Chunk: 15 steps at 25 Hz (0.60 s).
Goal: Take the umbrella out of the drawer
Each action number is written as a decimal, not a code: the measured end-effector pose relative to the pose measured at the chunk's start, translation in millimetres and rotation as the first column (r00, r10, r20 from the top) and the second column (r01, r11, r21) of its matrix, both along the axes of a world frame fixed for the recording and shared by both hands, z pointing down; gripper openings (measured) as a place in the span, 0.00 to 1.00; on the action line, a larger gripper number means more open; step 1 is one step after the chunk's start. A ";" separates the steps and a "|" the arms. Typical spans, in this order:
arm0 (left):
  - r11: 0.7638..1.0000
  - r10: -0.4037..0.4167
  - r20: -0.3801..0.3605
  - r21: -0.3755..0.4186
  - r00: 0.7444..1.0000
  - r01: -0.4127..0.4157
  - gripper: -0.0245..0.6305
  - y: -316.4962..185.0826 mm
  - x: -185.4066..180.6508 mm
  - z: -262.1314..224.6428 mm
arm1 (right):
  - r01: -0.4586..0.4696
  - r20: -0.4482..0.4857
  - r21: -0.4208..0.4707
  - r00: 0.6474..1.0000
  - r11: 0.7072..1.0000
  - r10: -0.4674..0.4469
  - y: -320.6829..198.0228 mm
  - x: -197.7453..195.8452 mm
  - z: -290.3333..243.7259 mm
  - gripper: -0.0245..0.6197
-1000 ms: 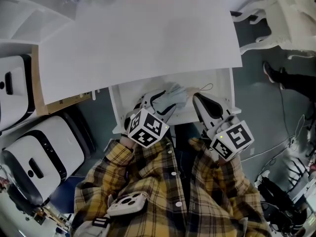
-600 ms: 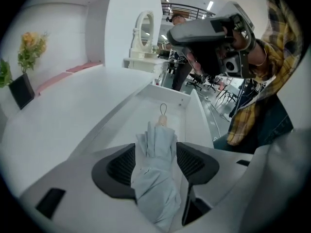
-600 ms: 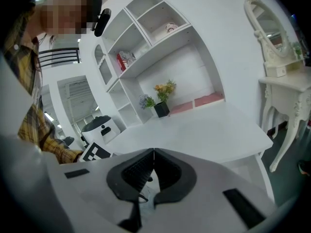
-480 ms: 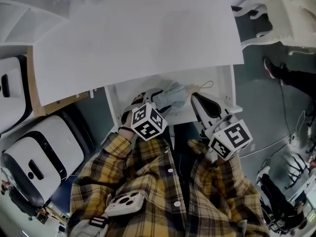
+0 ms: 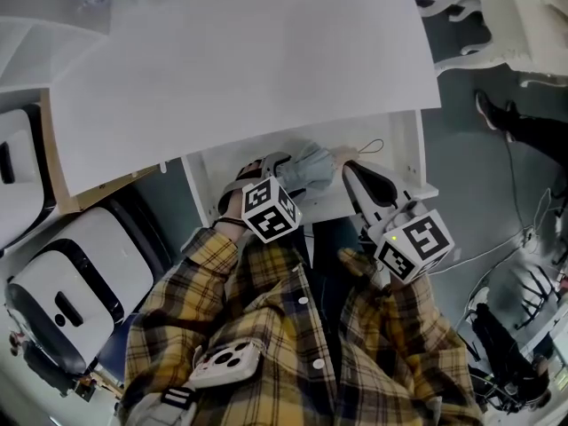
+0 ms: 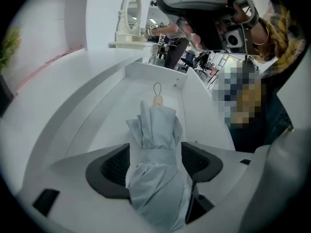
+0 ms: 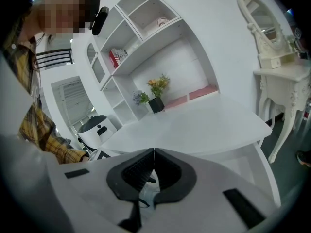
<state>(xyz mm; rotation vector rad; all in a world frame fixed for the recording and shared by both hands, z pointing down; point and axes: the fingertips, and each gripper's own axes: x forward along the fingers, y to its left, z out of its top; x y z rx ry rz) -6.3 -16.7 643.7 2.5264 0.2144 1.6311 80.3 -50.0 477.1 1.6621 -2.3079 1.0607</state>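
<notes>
My left tongs [image 6: 155, 148] have just been spreading, the grey umbrella [image 6: 156, 125] loose between them (handle [image 6: 157, 101] toward twelve o'clock), lying in the open drawer [image 6: 109, 113]. My right tongs [image 7: 153, 152] are pressed together.

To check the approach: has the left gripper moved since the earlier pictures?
Yes. The left gripper went deeper into the drawer, toward the desk; its jaws have just been opening, the umbrella between them.

The umbrella [image 6: 158, 149] is matt, creased cloth; the drawer [image 6: 116, 115] is smooth, white and faintly glossy.
</notes>
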 end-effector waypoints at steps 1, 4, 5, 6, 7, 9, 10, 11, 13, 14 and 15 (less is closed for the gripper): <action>1.000 0.011 0.006 -0.003 1.000 -0.011 0.55 1.6 0.4 2.8 | -0.003 0.001 -0.003 1.000 1.000 0.003 0.2 1.0 1.4 0.06; 0.999 0.041 0.028 -0.012 0.999 -0.041 0.57 5.6 0.8 11.9 | -0.009 0.004 -0.015 1.000 1.000 0.009 0.8 3.2 6.9 0.06; 0.999 0.050 0.036 -0.016 0.998 -0.050 0.58 6.4 0.2 15.2 | -0.011 0.005 -0.020 1.000 1.000 0.011 0.4 3.3 9.1 0.06; 0.998 0.060 0.045 -0.021 0.997 -0.059 0.59 7.3 -0.6 18.3 | -0.012 0.007 -0.024 1.000 1.000 0.012 0.1 3.1 11.3 0.06; 0.997 0.070 0.053 -0.023 0.996 -0.069 0.59 8.4 -1.3 21.3 | -0.013 0.009 -0.028 1.000 1.000 0.013 0.0 2.9 13.3 0.06; 0.996 0.092 0.068 -0.018 0.993 -0.091 0.59 10.4 -1.9 26.6 | -0.014 0.012 -0.034 1.000 0.999 0.014 0.9 2.9 16.9 0.06; 0.995 0.100 0.074 -0.014 0.992 -0.099 0.59 11.1 -1.8 29.1 | -0.014 0.013 -0.037 1.000 0.999 0.015 1.5 3.0 18.6 0.06; 0.994 0.105 0.080 -0.010 0.991 -0.104 0.59 11.5 -1.6 31.6 | -0.014 0.014 -0.041 1.000 0.999 0.015 2.0 3.1 20.3 0.06; 0.994 0.111 0.092 -0.005 0.990 -0.111 0.59 11.5 -1.3 37.1 | -0.016 0.015 -0.050 1.000 0.999 0.017 2.3 3.4 24.3 0.06; 0.993 0.115 0.098 -0.004 0.989 -0.115 0.59 11.2 -1.1 39.6 | -0.017 0.015 -0.054 1.000 0.998 0.018 2.1 3.6 26.5 0.06; 0.993 0.120 0.101 -0.002 0.988 -0.120 0.59 10.9 -0.6 41.4 | -0.017 0.015 -0.058 1.000 0.998 0.018 1.7 3.5 28.3 0.06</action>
